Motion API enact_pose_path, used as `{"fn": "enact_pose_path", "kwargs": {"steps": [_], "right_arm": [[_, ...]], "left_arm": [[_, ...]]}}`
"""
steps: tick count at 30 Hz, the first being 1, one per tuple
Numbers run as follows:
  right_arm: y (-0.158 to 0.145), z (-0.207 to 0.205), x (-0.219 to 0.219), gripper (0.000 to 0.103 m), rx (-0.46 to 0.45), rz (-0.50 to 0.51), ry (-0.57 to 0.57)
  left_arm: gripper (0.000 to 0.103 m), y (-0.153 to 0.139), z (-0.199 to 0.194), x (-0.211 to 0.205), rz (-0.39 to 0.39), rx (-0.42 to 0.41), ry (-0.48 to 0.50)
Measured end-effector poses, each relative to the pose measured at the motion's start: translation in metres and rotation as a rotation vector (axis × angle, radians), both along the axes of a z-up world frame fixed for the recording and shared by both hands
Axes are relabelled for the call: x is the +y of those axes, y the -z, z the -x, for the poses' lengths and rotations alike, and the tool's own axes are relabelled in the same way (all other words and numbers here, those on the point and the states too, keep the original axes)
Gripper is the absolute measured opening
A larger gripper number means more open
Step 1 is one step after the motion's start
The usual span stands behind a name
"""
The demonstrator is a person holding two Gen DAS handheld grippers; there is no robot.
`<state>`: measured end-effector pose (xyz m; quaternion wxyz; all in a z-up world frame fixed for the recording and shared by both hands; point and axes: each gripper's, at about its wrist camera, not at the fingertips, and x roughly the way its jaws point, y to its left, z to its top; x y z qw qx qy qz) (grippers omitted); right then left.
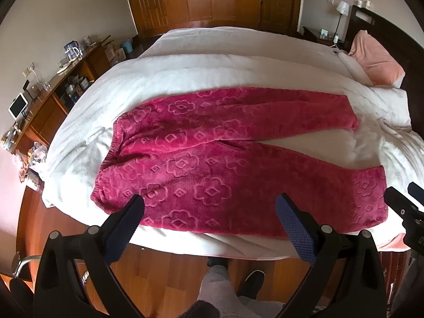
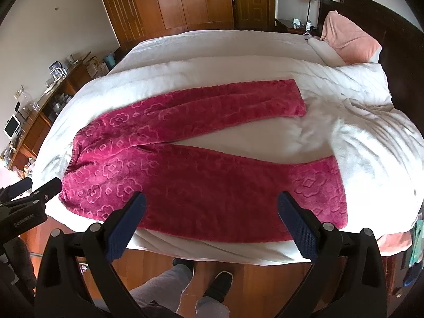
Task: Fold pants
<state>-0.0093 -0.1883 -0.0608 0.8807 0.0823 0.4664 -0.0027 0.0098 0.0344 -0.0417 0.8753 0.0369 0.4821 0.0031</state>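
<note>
Magenta fleece pants (image 1: pixel 212 159) with a raised flower pattern lie flat and spread on a white bed (image 1: pixel 201 61), waistband at the left, both legs running right and apart. They also show in the right wrist view (image 2: pixel 190 167). My left gripper (image 1: pixel 210 206) is open and empty, hovering over the near leg close to the waistband. My right gripper (image 2: pixel 212 204) is open and empty over the near leg, nearer the cuff. Each gripper shows at the edge of the other's view, the right one (image 1: pixel 405 201) and the left one (image 2: pixel 31 188).
A pink pillow (image 1: pixel 376 61) and dark headboard (image 2: pixel 392 34) are at the right. A wooden desk (image 1: pixel 47 100) with clutter stands left of the bed. Wooden wardrobes (image 2: pixel 172 2) line the far wall. The person's feet (image 2: pixel 209 278) stand on the wood floor by the near bed edge.
</note>
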Motion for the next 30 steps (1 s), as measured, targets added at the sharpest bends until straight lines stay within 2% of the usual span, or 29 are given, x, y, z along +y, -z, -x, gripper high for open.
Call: {"fn": "enact_pose_path", "kwargs": {"steps": [9, 18, 30], "right_arm": [[0.005, -0.004, -0.005, 0.100, 0.016, 0.018, 0.003], [0.013, -0.012, -0.014, 0.100, 0.039, -0.012, 0.012], [0.023, -0.059, 0.004, 0.100, 0.071, -0.013, 0.012]], "left_arm": [[0.098, 0.002, -0.004, -0.004, -0.007, 0.009, 0.006], [0.098, 0.008, -0.010, 0.001, -0.023, 0.018, -0.009], [0.098, 0.018, -0.059, 0.017, -0.013, 0.050, -0.003]]}}
